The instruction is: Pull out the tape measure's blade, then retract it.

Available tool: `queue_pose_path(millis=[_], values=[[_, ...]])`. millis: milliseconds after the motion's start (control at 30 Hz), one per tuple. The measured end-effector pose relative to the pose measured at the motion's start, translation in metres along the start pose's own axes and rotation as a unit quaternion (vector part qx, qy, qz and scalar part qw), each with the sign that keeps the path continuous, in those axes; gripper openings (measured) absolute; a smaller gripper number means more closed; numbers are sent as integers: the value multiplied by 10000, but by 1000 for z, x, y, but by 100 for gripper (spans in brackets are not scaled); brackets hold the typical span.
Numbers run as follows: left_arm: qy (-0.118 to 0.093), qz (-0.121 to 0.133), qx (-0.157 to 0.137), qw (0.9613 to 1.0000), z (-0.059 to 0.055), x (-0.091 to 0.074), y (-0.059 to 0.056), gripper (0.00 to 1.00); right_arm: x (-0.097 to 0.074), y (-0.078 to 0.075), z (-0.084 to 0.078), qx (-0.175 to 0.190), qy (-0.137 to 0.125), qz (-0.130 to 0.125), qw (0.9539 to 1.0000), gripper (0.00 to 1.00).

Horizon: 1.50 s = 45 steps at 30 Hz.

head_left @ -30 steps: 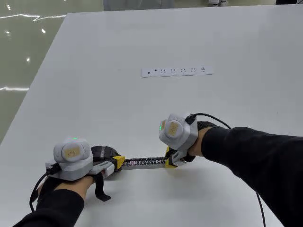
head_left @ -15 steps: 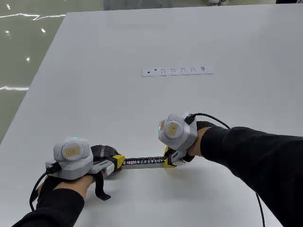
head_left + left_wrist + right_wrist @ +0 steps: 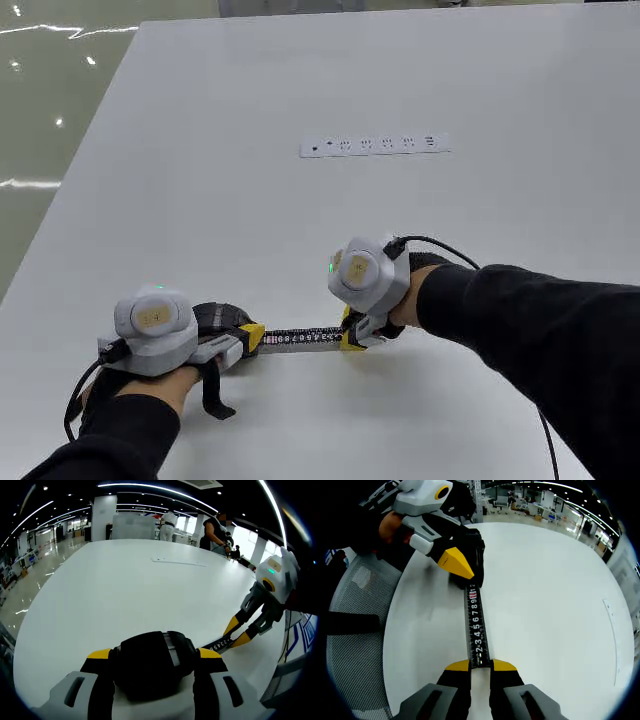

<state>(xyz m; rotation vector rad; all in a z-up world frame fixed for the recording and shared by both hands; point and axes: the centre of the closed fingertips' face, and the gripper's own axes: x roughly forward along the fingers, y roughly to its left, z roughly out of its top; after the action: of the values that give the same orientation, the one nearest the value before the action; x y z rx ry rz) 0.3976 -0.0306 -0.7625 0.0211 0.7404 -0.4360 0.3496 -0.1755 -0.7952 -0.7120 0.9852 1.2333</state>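
A black tape measure case (image 3: 220, 321) lies near the white table's front edge, and my left gripper (image 3: 245, 340) is shut on it; the case (image 3: 152, 660) sits between the yellow-tipped jaws in the left gripper view. A short length of numbered blade (image 3: 303, 337) runs right from the case to my right gripper (image 3: 352, 340), which is shut on the blade's end. In the right gripper view the blade (image 3: 475, 630) shows numbers up to about 12, reaching from my right gripper (image 3: 480, 666) back to the case (image 3: 474, 550).
A white power strip (image 3: 373, 146) lies flat further back on the table (image 3: 480, 200). The table's left edge drops to a glossy floor (image 3: 40, 130). A mesh chair (image 3: 355, 610) stands by the table. People stand far off (image 3: 215, 530).
The right gripper has moved left toward the case, and the exposed blade is shorter. The left gripper and the case have stayed put.
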Motion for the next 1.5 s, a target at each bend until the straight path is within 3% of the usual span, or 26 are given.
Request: queue_pose_path(millis=[1500], values=[[0,-5,10,10000,-1,0,0,59,7,2,12,-9,-50,-30,10000,8]])
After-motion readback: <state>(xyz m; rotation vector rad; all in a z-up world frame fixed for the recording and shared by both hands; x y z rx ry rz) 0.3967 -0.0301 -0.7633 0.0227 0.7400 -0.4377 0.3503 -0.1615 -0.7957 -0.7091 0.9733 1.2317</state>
